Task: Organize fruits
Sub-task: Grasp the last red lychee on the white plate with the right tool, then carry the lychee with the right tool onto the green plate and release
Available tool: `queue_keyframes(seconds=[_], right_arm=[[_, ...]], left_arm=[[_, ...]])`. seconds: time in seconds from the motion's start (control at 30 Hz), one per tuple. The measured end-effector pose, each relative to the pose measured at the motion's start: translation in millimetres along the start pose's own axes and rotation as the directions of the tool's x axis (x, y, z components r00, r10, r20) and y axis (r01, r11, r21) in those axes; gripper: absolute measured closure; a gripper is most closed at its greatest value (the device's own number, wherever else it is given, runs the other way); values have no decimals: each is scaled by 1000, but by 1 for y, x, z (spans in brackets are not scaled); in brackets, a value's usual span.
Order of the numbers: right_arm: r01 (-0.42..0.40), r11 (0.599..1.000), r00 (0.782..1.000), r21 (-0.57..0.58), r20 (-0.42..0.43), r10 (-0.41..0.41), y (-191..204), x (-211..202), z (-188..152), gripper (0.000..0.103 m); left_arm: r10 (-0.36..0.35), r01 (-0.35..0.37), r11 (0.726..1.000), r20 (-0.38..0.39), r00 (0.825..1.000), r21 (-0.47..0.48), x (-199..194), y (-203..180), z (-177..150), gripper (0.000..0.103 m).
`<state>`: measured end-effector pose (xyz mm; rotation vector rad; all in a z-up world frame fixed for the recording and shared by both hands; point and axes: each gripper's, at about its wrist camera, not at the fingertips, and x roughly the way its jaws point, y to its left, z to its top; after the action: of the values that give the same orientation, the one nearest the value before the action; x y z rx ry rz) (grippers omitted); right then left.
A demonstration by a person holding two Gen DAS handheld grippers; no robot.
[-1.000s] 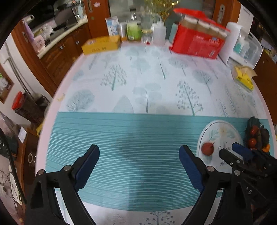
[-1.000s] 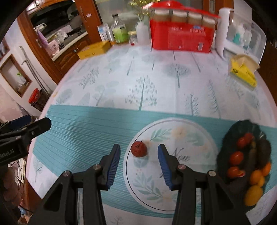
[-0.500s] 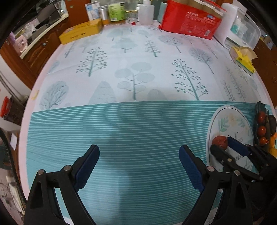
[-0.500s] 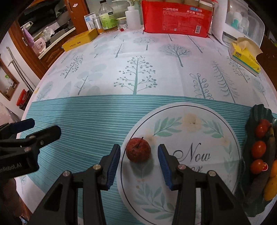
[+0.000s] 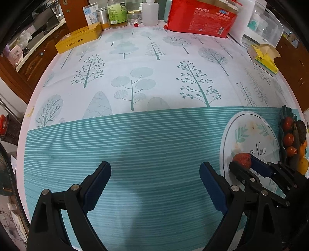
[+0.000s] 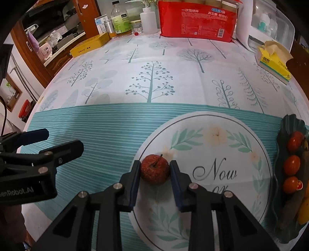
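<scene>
Gripping the small red apple-like fruit [image 6: 154,170] on the round floral plate [image 6: 218,123], the right tool [image 6: 154,173] is clenched; the left tool [image 5: 154,183] gapes idle; the dark green leaf-shaped dish [image 6: 283,125] near the surface's right edge awaits.

Your left wrist camera sat low over the teal striped part of the tablecloth [image 5: 154,144], looking forward between its own spread fingers toward the red package [image 5: 200,17] and bottles at the far edge. Your right wrist camera faced the same way from a spot further right, low and close over the round printed mat [image 6: 222,154]. Both views shared that mat [image 5: 249,139], the small red fruit [image 6: 154,170] on it, the dark fruit dish [image 6: 285,135], the yellow tissue box [image 6: 274,59] and the back row. Each camera also caught the other gripper at its edge.
</scene>
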<state>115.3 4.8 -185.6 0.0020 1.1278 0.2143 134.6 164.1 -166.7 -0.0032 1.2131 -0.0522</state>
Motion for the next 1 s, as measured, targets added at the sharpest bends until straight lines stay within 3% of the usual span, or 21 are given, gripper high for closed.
queue_keyframes(seconds=[0.17, 0.33, 0.63, 1.0], right_arm=[[-23, 1000, 1000, 13, 0, 23, -7, -20, -15, 73], [5, 1000, 1000, 11, 10, -6, -24, -50, -34, 73], [82, 992, 995, 92, 47, -87, -87, -110, -58, 73], [172, 963, 969, 209, 140, -204, -176, -176, -52, 73]], left_arm=[[2, -2, 1000, -8, 1000, 23, -14, -12, -8, 11], [-6, 6, 997, -2, 1000, 77, -32, -44, -15, 11], [-97, 85, 975, 48, 994, 207, -68, -134, -5, 11], [-191, 139, 927, 120, 974, 348, -108, -250, 24, 10]])
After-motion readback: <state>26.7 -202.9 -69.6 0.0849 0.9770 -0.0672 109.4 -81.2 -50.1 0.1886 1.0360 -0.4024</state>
